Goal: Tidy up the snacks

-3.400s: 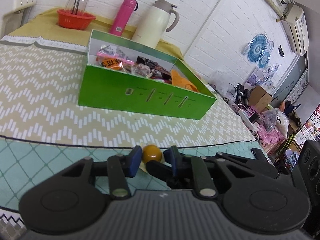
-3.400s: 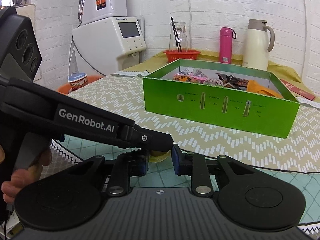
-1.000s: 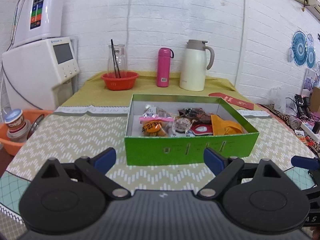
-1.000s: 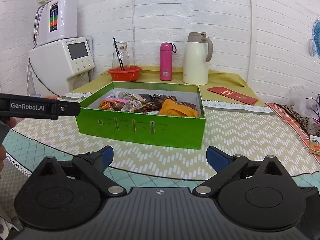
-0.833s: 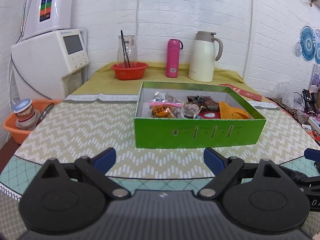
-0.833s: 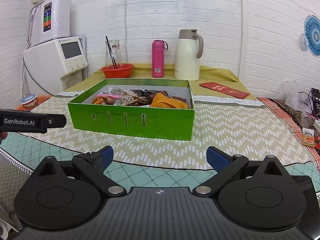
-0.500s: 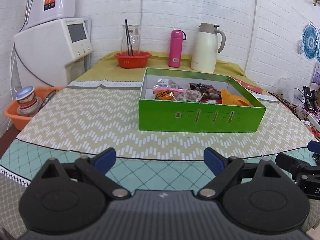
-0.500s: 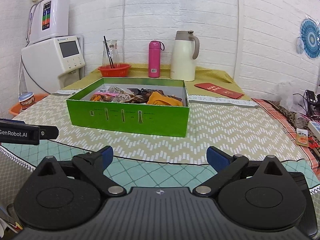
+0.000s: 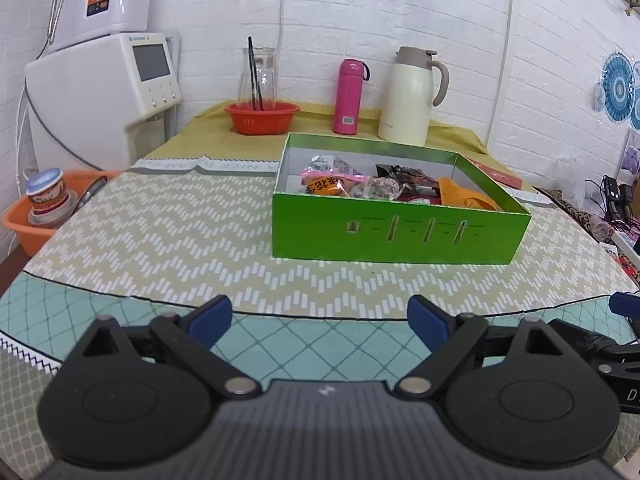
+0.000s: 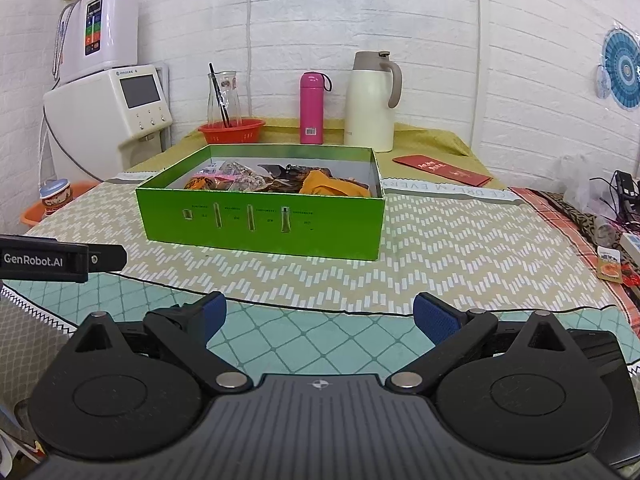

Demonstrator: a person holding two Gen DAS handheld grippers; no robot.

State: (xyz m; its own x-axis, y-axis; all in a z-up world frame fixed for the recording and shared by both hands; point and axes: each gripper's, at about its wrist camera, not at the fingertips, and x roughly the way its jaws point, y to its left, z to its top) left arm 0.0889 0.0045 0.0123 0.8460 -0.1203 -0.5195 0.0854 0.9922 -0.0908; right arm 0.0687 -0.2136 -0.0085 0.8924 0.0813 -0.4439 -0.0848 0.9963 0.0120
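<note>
Left wrist: green box [image 9: 400, 236] farther vs. before

The near wall of the green box [image 9: 400, 236] hides the lower parts of the snack packets [image 9: 384, 190] inside. The small print beside its slots is too small to read. The orange basin [image 9: 28, 228] is cut off by the left edge.

At the back, a red bowl [image 9: 262, 117], a pink bottle [image 9: 349, 97] and a white jug [image 9: 409, 96] stand in a row.
</note>
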